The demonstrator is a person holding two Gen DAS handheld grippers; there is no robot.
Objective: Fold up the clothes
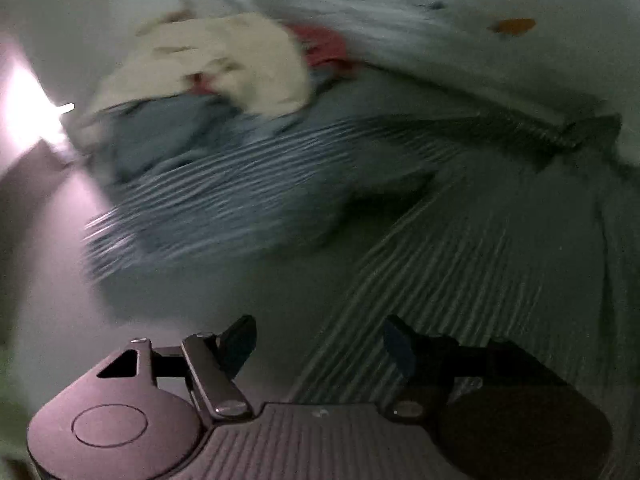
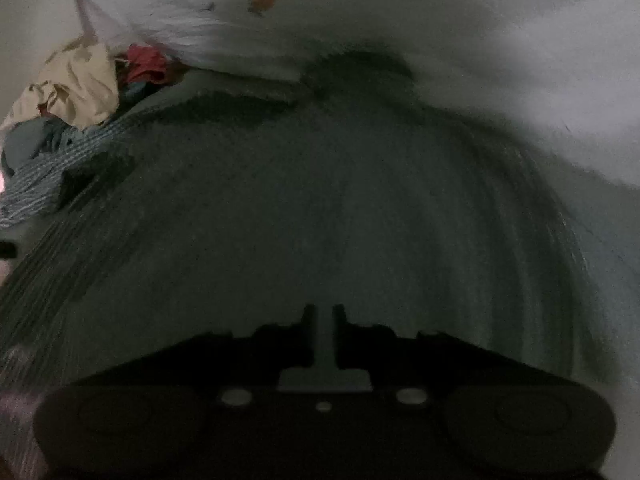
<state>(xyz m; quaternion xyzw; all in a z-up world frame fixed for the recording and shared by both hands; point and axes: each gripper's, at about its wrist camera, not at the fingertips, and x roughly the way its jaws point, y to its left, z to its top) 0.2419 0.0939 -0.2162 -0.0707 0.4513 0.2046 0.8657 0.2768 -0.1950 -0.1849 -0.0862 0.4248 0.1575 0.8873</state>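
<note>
Two grippers work over a striped garment [image 1: 480, 248] spread near. The left gripper [image 1: 318, 344] hangs over its near-left edge, jaws apart, empty. One heap of unfolded clothes [image 1: 208, 92] waits far left. Right gripper [image 2: 323, 320]: jaws nearly together, whether pinching cloth I cannot tell; grip the edge squarely before folding.

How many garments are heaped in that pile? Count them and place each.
4 visible: cream garment on top, red garment behind it, plain blue garment beneath, blue-white striped garment spilling toward the camera. The blurred heap may hide more.
</note>
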